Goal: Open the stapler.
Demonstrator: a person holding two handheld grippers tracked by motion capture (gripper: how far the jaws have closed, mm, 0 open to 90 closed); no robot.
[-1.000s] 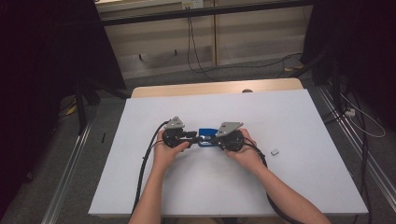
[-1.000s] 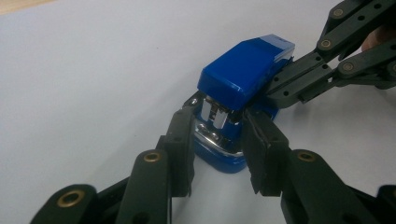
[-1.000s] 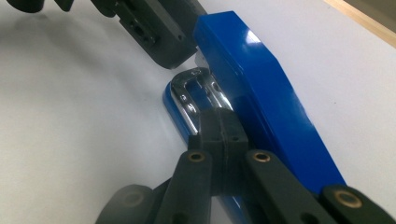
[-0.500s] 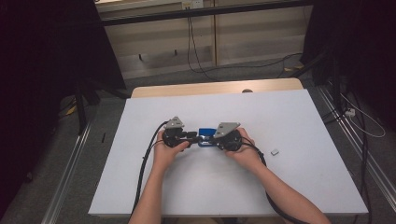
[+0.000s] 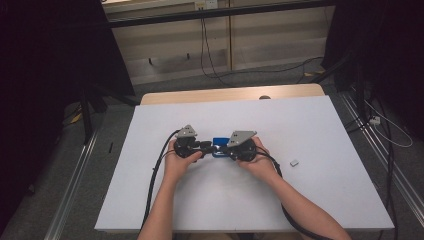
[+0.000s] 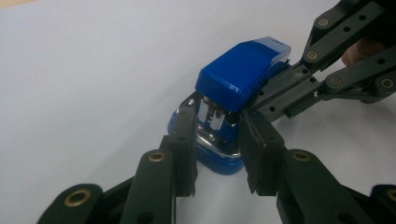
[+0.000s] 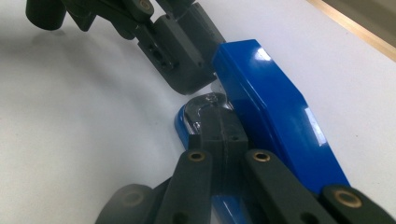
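While both hands meet near the middle of the white tabletop, a small blue stapler lies flat between the two tools, its lid raised at an angle above the base. In the left gripper view, the left gripper reaches the stapler's front end, and its two fingers stand narrowly apart, one on each side of the shiny metal part under the lid; the pads lie right against the blue base and the metal, pinching that end. From the high view this gripper points across toward the other hand. The right gripper comes in from the opposite end: in its own view its two fingers are pressed together with no gap between them, and they lie inside the stapler, just beneath the tilted blue lid and on top of the base, with the curved metal plate right ahead of their tips. Whether they pinch any part of the stapler cannot be told. The lid sits just to the right of those fingers in that view and touches them along its lower edge. Seen from above, the right gripper almost meets the left one over the stapler. Well away from the right fingers, out toward the tabletop's right side, lies a small grey block on its own.
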